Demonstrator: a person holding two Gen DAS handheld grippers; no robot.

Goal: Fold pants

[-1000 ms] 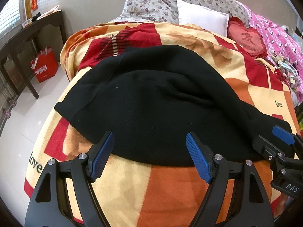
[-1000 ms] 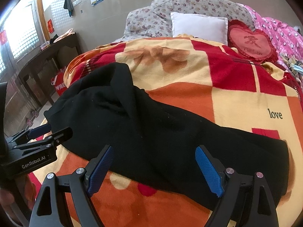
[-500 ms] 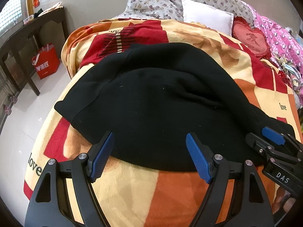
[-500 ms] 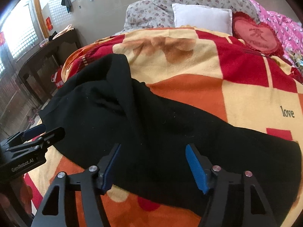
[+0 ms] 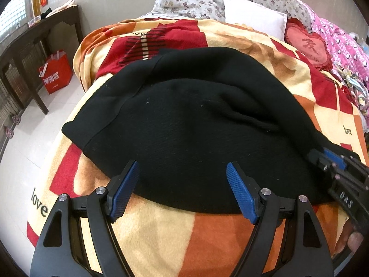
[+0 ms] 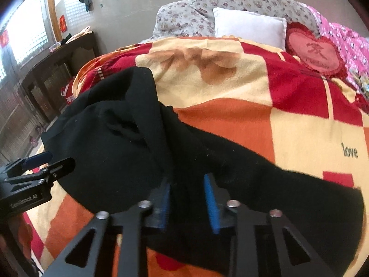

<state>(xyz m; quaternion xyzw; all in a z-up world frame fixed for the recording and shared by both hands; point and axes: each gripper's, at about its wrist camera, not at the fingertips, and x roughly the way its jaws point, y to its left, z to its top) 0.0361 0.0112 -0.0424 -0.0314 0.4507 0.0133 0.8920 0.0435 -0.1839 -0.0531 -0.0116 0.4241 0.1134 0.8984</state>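
Observation:
Black pants point(image 5: 184, 124) lie spread across the orange, red and cream blanket on the bed, also in the right wrist view point(image 6: 120, 152). My left gripper point(image 5: 182, 189) is open, its blue pads just over the pants' near edge. My right gripper point(image 6: 187, 196) has its jaws narrowed around a fold of the pants' near edge, with black cloth between the pads. The right gripper shows at the right edge of the left wrist view point(image 5: 332, 161), and the left gripper at the left edge of the right wrist view point(image 6: 39, 164).
Bed blanket point(image 6: 253, 120) extends far and right. White pillow point(image 5: 253, 18), floral pillows point(image 6: 230, 2) and a red heart cushion point(image 6: 316, 50) sit at the head. A dark wooden table point(image 5: 27, 50) and a red bag point(image 5: 55, 71) stand on the floor at left.
My right gripper's jaws have closed in from wide open and moved forward onto the pants' edge. My left gripper stays open and has edged slightly nearer the pants.

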